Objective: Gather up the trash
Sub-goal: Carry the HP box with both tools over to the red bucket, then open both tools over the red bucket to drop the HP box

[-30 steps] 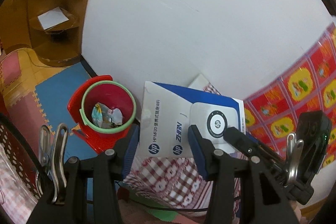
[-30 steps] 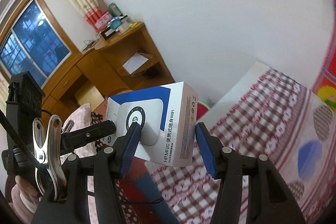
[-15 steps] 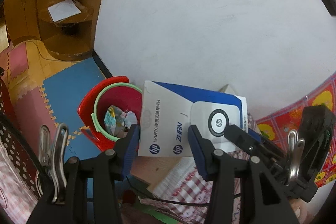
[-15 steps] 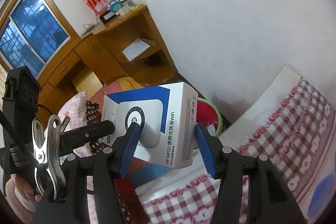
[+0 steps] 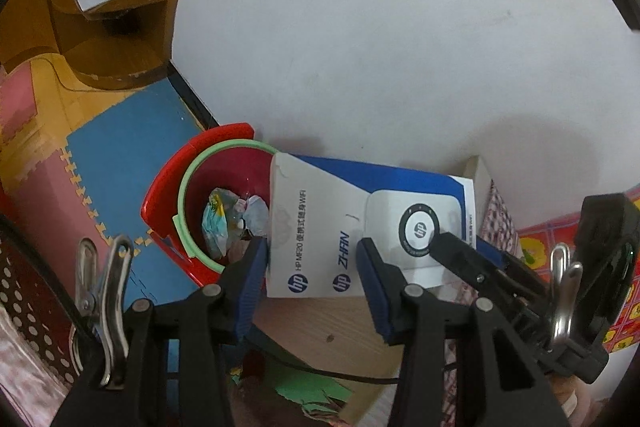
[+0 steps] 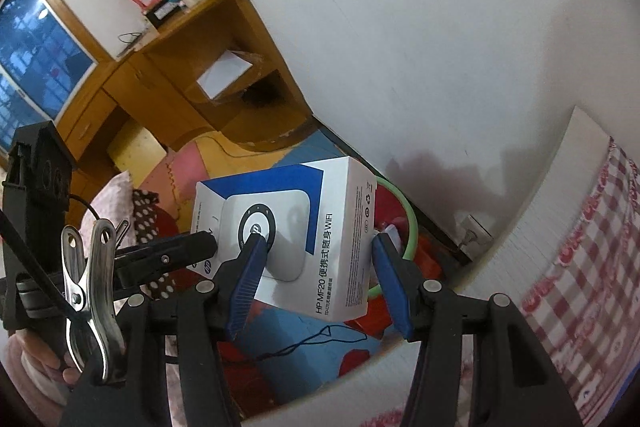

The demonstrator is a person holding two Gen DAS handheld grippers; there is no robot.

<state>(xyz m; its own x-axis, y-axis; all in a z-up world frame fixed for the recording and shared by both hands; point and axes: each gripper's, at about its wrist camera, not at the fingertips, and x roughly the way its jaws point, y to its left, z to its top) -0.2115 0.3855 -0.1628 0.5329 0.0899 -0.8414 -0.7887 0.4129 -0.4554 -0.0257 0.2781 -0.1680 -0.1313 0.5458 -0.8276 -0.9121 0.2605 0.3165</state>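
A white and blue cardboard box (image 5: 360, 227) hangs in the air between the two grippers, just over the rim of the red bin (image 5: 224, 183) by the wall, beside the bed (image 6: 592, 247). The left gripper (image 5: 310, 269) has its jaws pinching the box's near end, one blue pad on each side. The right gripper (image 6: 316, 263) clamps the other end across its narrow sides. It looks like a light, likely empty carton: stiff at the edges, but its broad glossy faces would probably dent and slip. Gripping near the corners, as both do now, seems the safest hold. Crumpled wrappers (image 5: 230, 219) already lie in the bin.
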